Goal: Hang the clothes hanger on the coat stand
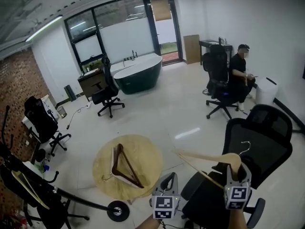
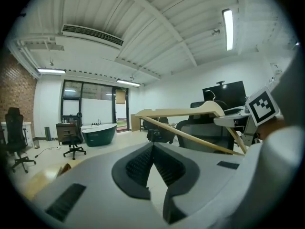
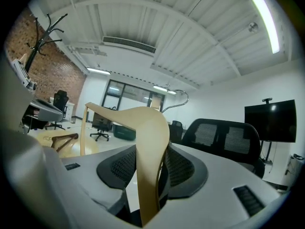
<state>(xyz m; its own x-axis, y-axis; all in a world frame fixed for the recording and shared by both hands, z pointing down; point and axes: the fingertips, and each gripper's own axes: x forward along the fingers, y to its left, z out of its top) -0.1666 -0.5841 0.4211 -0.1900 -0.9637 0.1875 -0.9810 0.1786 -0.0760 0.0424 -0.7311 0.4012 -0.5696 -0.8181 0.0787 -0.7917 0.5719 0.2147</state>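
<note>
Right gripper view first: what are your jaws on?

— My right gripper is pinching the pale wooden hanger at its shoulder, just under the neck. The wood stands on edge between the pads, and its metal hook arches beyond.

And the other one?

— My left gripper is pressed together at the tips with nothing in it. It sits near the hanger's bar but not on it.

Where is the hanger going?

— To the coat stand, up at my left by the brick wall and well apart from the hanger. I'd turn the hook's open side toward a free prong and carry the hanger clear of the office chair. Then I'd lower it until the hook bears the weight before letting go. Another pale hanger seems to hang on the stand already, so I'd pick a different prong.
</note>
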